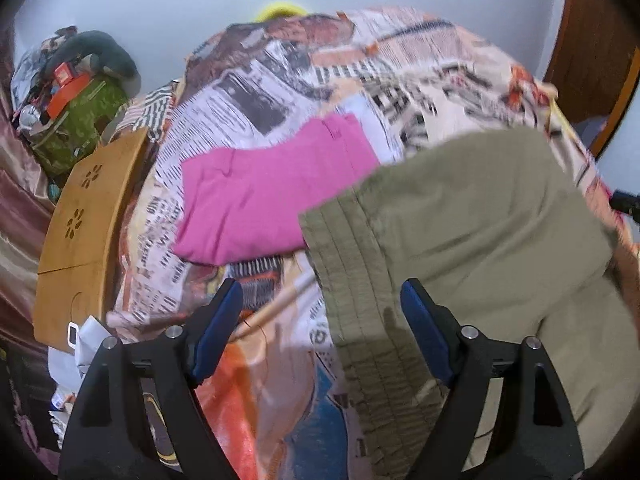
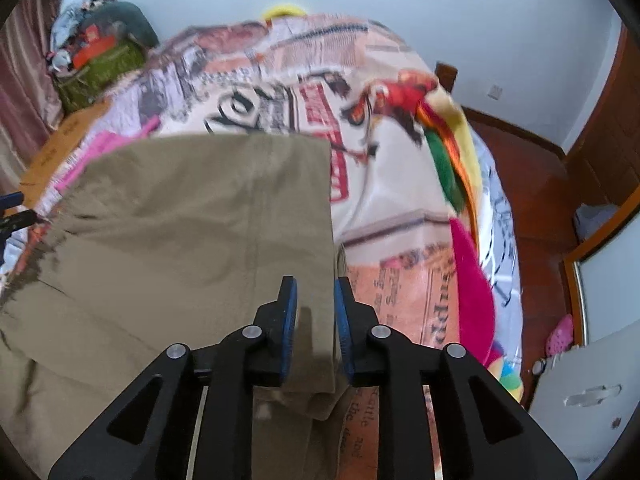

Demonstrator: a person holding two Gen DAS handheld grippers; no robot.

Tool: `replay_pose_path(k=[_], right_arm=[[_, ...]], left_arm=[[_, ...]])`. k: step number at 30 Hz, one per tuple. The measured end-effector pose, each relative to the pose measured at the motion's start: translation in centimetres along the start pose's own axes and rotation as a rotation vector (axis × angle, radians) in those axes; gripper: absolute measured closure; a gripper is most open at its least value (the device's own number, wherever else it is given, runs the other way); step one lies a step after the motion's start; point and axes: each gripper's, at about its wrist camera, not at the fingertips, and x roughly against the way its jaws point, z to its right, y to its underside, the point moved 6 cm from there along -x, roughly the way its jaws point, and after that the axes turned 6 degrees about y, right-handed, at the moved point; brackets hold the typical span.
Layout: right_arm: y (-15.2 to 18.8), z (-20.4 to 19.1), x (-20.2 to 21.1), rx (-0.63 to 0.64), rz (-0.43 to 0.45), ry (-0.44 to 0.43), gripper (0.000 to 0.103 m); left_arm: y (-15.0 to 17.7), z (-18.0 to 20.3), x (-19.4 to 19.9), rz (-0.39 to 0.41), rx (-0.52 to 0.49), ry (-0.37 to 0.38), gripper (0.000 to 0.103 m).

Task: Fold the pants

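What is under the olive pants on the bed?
The olive pants lie on the printed bedspread, which shows around them. A pink cloth lies beside them; the pants' edge seems to overlap it. What the pants cover cannot be seen.

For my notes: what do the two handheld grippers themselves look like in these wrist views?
Both look alike. The left gripper and right gripper have matte black angular frames with triangular cut-outs, silver round pivot pins at the joints, and two fingers faced with blue pads. No cables, markings or sleeves are visible.
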Motion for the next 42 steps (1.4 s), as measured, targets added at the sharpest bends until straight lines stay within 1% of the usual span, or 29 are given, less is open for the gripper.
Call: replay_pose_path(k=[3,5,8,9,10,11,14,17,22,25,27,29,32,33,34,35,36,37,38,39,40,42], right_arm=[[-1.3,-0.3,0.7,-0.006,0.039,-0.012,0.079],[-2.4,-0.4,0.8,-0.018,0.056,-0.019,0.075],[-4.1,-0.7,0.2,-0.039,0.077,-0.027,0.069],[-4.4,-0.7,0.0,-0.042,0.080,-0.028,0.065],[-4.8,-0.6,-0.4,-0.048,0.081,-0.030,0.061],[-5.1,-0.6,-0.8,-0.055,0.080,-0.033,0.060],[-6.0,-0.9,-2.5,-0.072,0.064,-0.059,0.059],[-6.7,-1.1,-4.2,-0.069,0.057,-0.065,0.059],[-7.7,-1.1,-7.3,-0.072,0.043,-0.072,0.059],[-8.2,-0.9,-9.4,-0.087,0.023,-0.066,0.059],[-8.3,-0.9,-10.7,-0.098,0.003,-0.080,0.059],[-8.4,-1.1,-11.5,-0.111,-0.010,-0.098,0.059],[-8.6,-1.3,-11.8,-0.126,0.004,-0.117,0.059],[-8.6,-1.3,-11.7,-0.130,0.010,-0.120,0.062],[-8.5,-1.4,-11.6,-0.130,0.017,-0.117,0.068],[-8.5,-1.4,-11.6,-0.126,0.022,-0.105,0.071],[-8.4,-1.3,-11.5,-0.123,0.027,-0.087,0.078],[-8.4,-1.2,-11.6,-0.121,0.030,-0.078,0.088],[-8.5,-1.1,-11.6,-0.121,0.033,-0.074,0.088],[-8.5,-1.0,-11.5,-0.125,0.035,-0.076,0.089],[-8.6,-1.0,-11.4,-0.125,0.040,-0.071,0.091],[-8.8,-0.8,-10.8,-0.124,0.065,-0.049,0.096]], left_arm=[[-1.7,-1.1,0.7,0.034,0.026,-0.009,0.016],[-2.9,-1.8,0.7,0.052,0.038,-0.033,0.016],[-4.1,-2.5,0.0,0.054,0.055,-0.023,0.015],[-4.3,-2.6,-0.3,0.051,0.059,-0.020,0.015],[-4.6,-2.7,-0.8,0.043,0.064,-0.014,0.014],[-4.8,-2.8,-1.5,0.031,0.069,-0.005,0.014],[-5.0,-2.9,-3.5,-0.009,0.085,0.015,0.014],[-4.8,-3.0,-5.4,-0.045,0.103,0.030,0.014],[-4.7,-2.4,-7.6,-0.074,0.099,0.061,0.014],[-4.5,-1.8,-9.0,-0.096,0.090,0.084,0.014],[-4.3,-1.5,-9.9,-0.115,0.094,0.103,0.014],[-4.0,-1.4,-10.9,-0.130,0.109,0.118,0.014],[-4.0,-1.3,-11.6,-0.138,0.130,0.139,0.014],[-4.0,-1.3,-11.7,-0.139,0.137,0.143,0.014],[-4.1,-1.4,-11.7,-0.136,0.148,0.147,0.015],[-4.1,-1.4,-11.7,-0.134,0.158,0.156,0.019],[-4.1,-1.3,-11.7,-0.137,0.163,0.172,0.027],[-4.1,-1.2,-11.7,-0.140,0.165,0.183,0.031],[-4.1,-1.0,-11.6,-0.144,0.165,0.196,0.038],[-4.1,-0.8,-11.5,-0.143,0.161,0.190,0.040],[-4.2,-0.7,-11.3,-0.134,0.149,0.168,0.041],[-4.3,-0.5,-11.1,-0.124,0.133,0.141,0.047]])
